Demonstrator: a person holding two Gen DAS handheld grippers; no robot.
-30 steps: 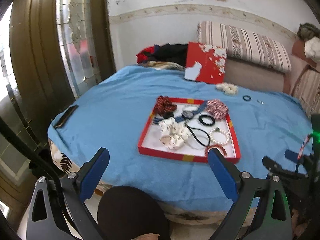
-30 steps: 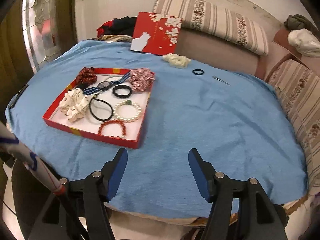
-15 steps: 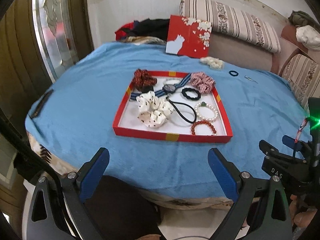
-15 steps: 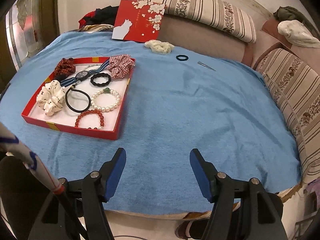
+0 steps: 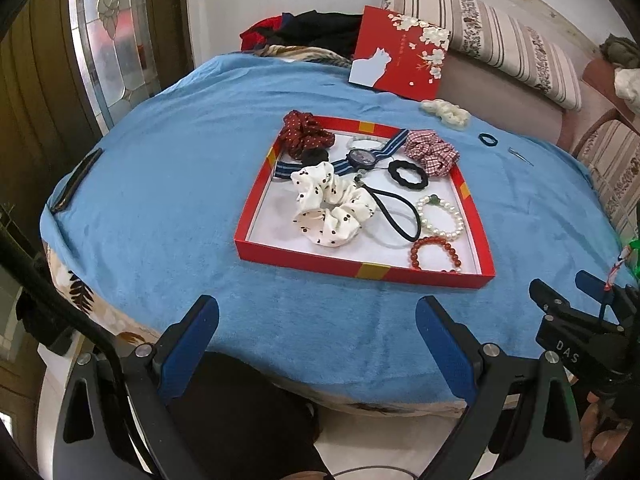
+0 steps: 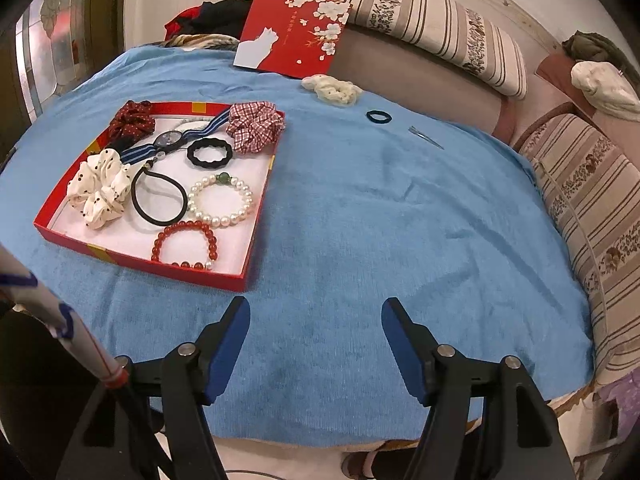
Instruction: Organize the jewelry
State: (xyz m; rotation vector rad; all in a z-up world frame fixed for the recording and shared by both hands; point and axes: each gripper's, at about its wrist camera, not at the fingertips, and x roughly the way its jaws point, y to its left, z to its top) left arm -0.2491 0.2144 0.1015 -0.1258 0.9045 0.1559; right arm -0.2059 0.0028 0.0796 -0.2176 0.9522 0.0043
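A red tray [image 5: 360, 270] [image 6: 140, 263] lies on the blue-covered table and holds scrunchies, a watch [image 5: 361, 158], black hair ties, a pearl bracelet [image 6: 220, 204] and a red bead bracelet [image 6: 185, 245]. Outside it, on the far cloth, lie a cream scrunchie [image 6: 332, 89], a small black hair tie [image 6: 379, 116] and a metal hair clip [image 6: 426, 137]. My left gripper [image 5: 316, 322] is open and empty over the table's near edge, in front of the tray. My right gripper [image 6: 316, 322] is open and empty over the near cloth, right of the tray.
A red box lid [image 5: 400, 54] with a white cat leans at the table's far edge against a striped sofa [image 6: 432, 28]. A dark phone [image 5: 76, 184] lies at the table's left edge. The right gripper's body shows at the left view's right edge [image 5: 580, 328].
Both grippers have moved forward and closer over the table, so the tray and loose items look nearer. Both stay open and empty. Nothing on the table has moved.
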